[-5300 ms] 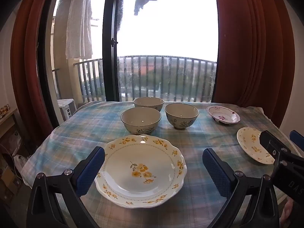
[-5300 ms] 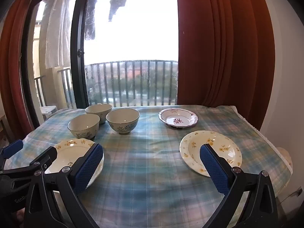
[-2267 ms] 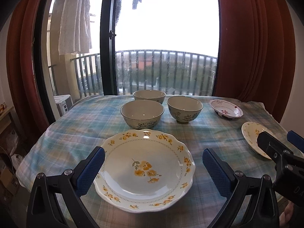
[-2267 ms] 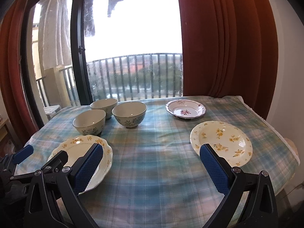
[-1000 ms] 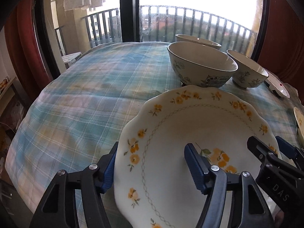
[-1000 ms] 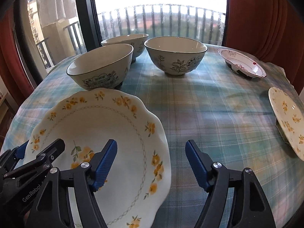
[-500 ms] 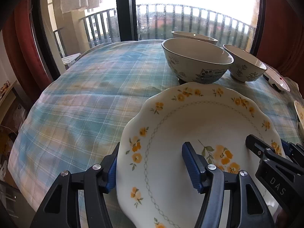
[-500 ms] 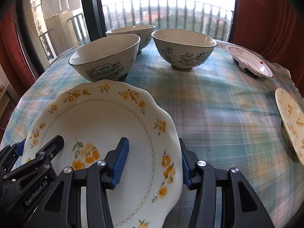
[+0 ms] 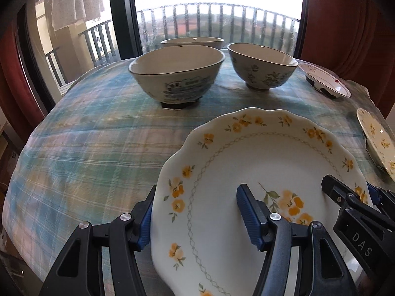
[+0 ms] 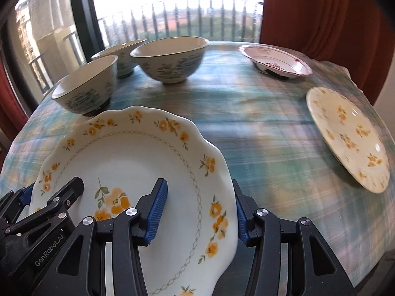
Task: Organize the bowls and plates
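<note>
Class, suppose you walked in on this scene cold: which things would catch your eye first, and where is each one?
First, the big yellow-flowered plate at the near edge, clamped by its rim on both sides: left gripper on its left, right gripper on its right. Behind it stand three bowls near the window. Two smaller plates lie to the right on the checked tablecloth.

left claw (image 9: 197, 215) clamps the yellow-flowered plate's (image 9: 259, 153) rim; three bowls (image 9: 176, 72) beyond

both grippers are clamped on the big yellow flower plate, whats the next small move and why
Probably carry the large yellow-flowered plate toward the smaller yellow-flowered plate. Left gripper and right gripper pinch opposite rims, and the matching plate sits alone on the right.
</note>
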